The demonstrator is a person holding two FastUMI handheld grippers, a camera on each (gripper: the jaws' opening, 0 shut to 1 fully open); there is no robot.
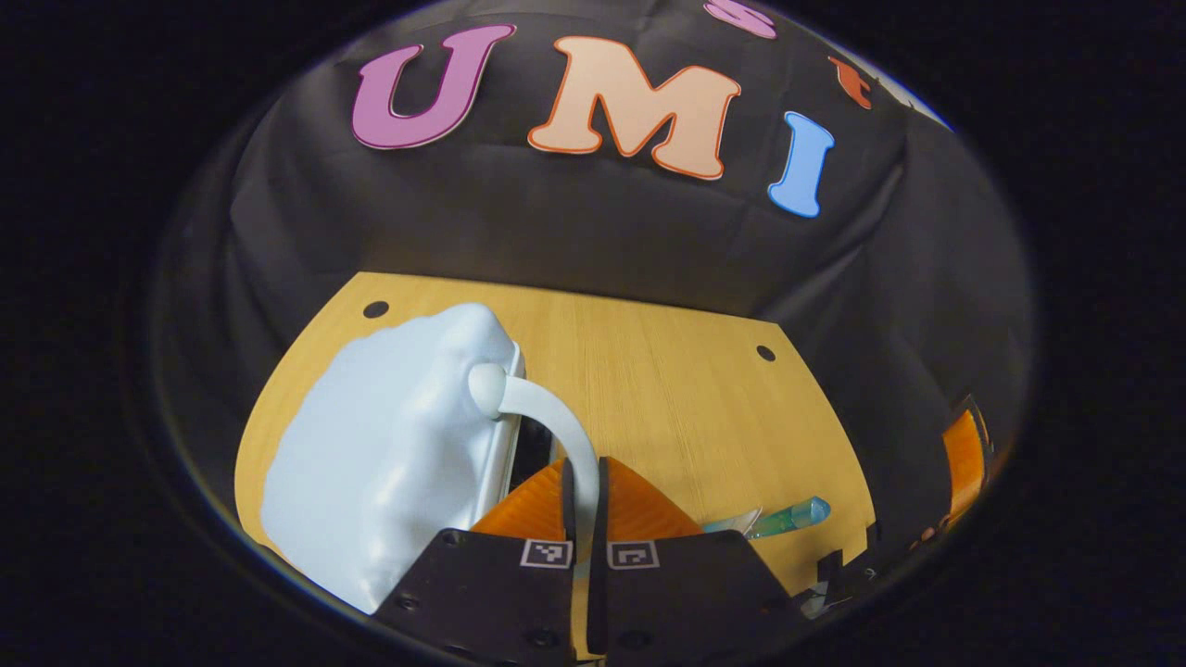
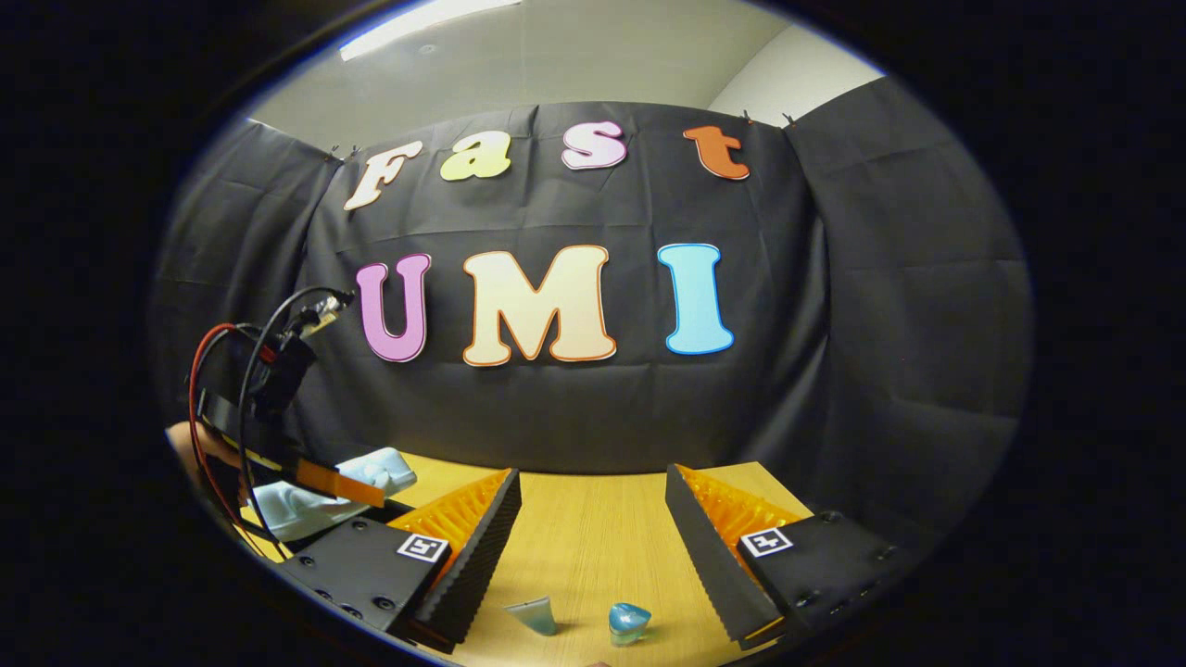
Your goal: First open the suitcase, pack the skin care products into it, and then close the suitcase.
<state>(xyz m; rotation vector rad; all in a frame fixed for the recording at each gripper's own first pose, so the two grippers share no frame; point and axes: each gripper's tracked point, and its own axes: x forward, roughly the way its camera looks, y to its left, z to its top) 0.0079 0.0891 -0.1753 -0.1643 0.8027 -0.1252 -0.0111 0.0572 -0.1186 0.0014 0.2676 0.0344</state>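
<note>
A pale blue hard-shell suitcase [image 1: 389, 463] stands at the left of the wooden table [image 1: 667, 389]. Its white curved handle [image 1: 556, 426] runs down between my left gripper's fingers, and my left gripper [image 1: 584, 477] is shut on it. A dark gap shows beside the shell's rim under the handle. A teal skin care tube [image 1: 788, 517] lies to the right. My right gripper [image 2: 593, 477] is open above the table, with two small bluish skin care items [image 2: 533, 614] [image 2: 628, 622] lying on the wood between its fingers. The suitcase [image 2: 296, 505] sits far left there, behind the left gripper [image 2: 343, 482].
Red and black cables [image 2: 232, 371] rise from the left gripper's body, and a hand [image 2: 199, 449] holds it. The right gripper [image 1: 964, 463] shows at the table's right edge. The booth's black cloth wall stands close behind the table. Bare wood lies right of the suitcase.
</note>
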